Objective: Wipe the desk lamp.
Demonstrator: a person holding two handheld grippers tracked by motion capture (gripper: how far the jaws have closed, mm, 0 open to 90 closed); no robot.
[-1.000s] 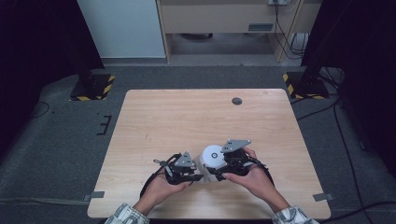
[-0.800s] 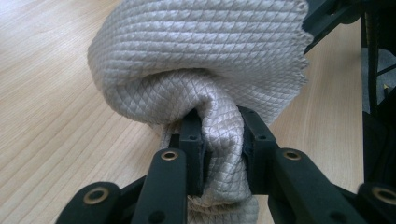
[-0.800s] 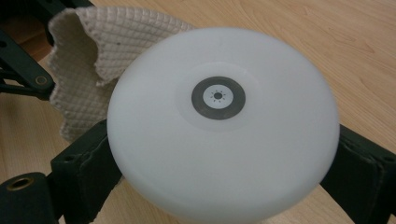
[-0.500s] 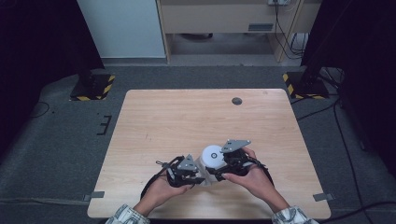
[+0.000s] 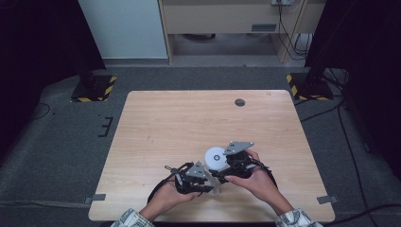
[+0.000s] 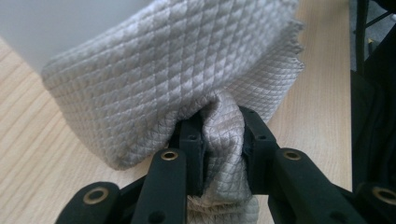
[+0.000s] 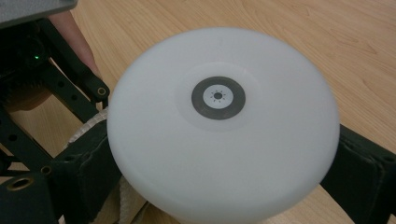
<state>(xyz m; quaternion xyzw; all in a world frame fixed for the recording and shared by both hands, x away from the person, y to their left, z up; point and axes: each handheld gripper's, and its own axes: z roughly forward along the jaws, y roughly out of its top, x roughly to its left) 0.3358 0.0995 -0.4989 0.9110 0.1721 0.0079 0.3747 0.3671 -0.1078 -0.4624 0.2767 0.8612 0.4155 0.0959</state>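
A round white puck with a small dark ring and sun mark at its centre sits between the jaws of my right gripper, which is shut on its rim. In the high view the puck is held just above the table near the front edge, face tilted up. My left gripper is shut on a bunched grey quilted cloth. The cloth lies against the puck's white side. In the high view the left gripper sits just left of and below the puck.
The light wooden table has a dark round grommet near its far edge. Two stand bases with yellow and black stripes rest on the grey carpet beyond the far corners. Cables trail at the right.
My left gripper with the cloth has shifted slightly right and toward the front edge, closer under the puck. The right gripper and puck have stayed put.
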